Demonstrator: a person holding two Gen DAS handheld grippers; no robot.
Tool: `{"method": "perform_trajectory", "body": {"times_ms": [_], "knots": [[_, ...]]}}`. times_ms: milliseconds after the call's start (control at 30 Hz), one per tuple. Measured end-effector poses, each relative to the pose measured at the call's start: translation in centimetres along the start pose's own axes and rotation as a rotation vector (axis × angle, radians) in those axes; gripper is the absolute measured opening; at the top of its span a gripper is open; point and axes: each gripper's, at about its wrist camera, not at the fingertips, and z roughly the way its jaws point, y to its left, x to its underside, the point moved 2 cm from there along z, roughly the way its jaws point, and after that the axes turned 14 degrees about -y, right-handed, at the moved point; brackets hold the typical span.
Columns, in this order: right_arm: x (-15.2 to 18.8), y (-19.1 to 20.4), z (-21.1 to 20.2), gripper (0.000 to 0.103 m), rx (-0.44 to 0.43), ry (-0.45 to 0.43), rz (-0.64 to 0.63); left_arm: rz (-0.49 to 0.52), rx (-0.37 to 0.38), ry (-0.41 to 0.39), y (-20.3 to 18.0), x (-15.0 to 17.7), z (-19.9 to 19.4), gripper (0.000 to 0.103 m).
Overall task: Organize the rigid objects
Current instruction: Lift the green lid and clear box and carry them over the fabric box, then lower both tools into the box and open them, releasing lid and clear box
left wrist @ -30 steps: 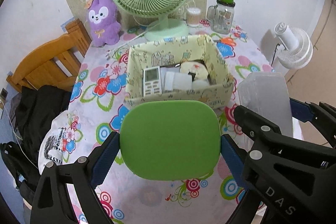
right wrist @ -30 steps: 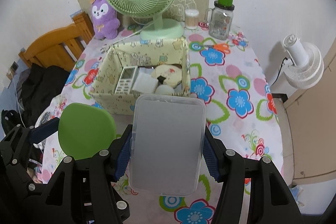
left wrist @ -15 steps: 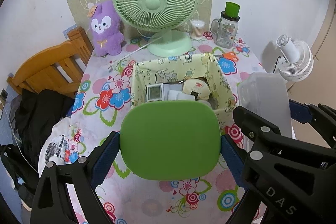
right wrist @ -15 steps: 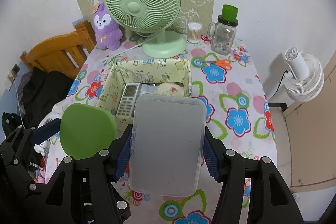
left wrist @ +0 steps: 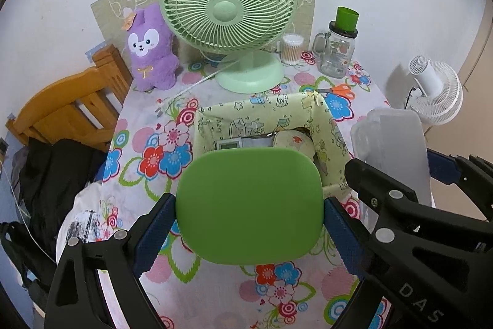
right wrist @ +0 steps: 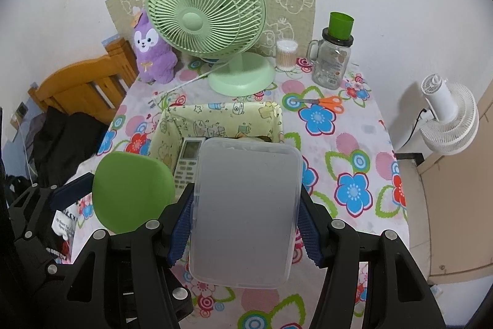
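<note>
Here the left gripper (left wrist: 249, 205) clamps a green lid (left wrist: 250, 205) by its two short sides, the blue pads pressed against them; the lid is a rounded rectangle, long axis running across the view from finger to finger, its flat face turned up toward the camera. The right gripper (right wrist: 245, 218) grips a clear box (right wrist: 245, 218) by its long sides; the box's long axis points away from the hand toward the table's far edge, and its broad face also tilts up. Both are held off the table (right wrist: 354, 144), above its near half, lid to the left of the box and just beside it. Past them, near the middle of the flowered cloth, sits a yellow bin (right wrist: 215, 116) with a remote (right wrist: 188, 159) lying inside along its left wall. At the far edge stand a green fan (right wrist: 206, 17), a purple plush (right wrist: 152, 51) toward the far left corner, a swab tub (right wrist: 286, 54) and a jar (right wrist: 332, 60); scissors (right wrist: 326, 102) lie in front of the jar.
</note>
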Motion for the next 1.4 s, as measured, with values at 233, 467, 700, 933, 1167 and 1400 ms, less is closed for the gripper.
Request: {"method": "perform_trajectory", "body": {"times_ms": [233,467,700,933,1167,1400], "knots": [[-1.2,-0.2,1.8,0.063,0.012,0.013,0.000,0.011,0.017,0.001,0.2,-1.2,1.6,0.095],[-2.1,0.0,3.5,0.063,0.017,0.031,-0.020,0.000,0.036,0.007,0.8,-1.8,3.1,0.095],[-2.6,0.2,5.4,0.063,0.023,0.054,-0.023,-0.003,0.048,0.028,1.6,-2.2,5.1,0.095],[-2.7,0.6,8.2,0.063,0.026,0.091,-0.015,0.001,0.045,0.048,2.5,-2.3,6.8,0.095],[-2.4,1.0,11.1,0.063,0.024,0.133,0.002,0.024,0.050,0.091,3.2,-1.9,9.0,0.095],[-2.4,1.4,13.7,0.063,0.009,0.162,0.018,0.054,0.085,0.120,2.8,-1.9,10.8,0.095]]}}
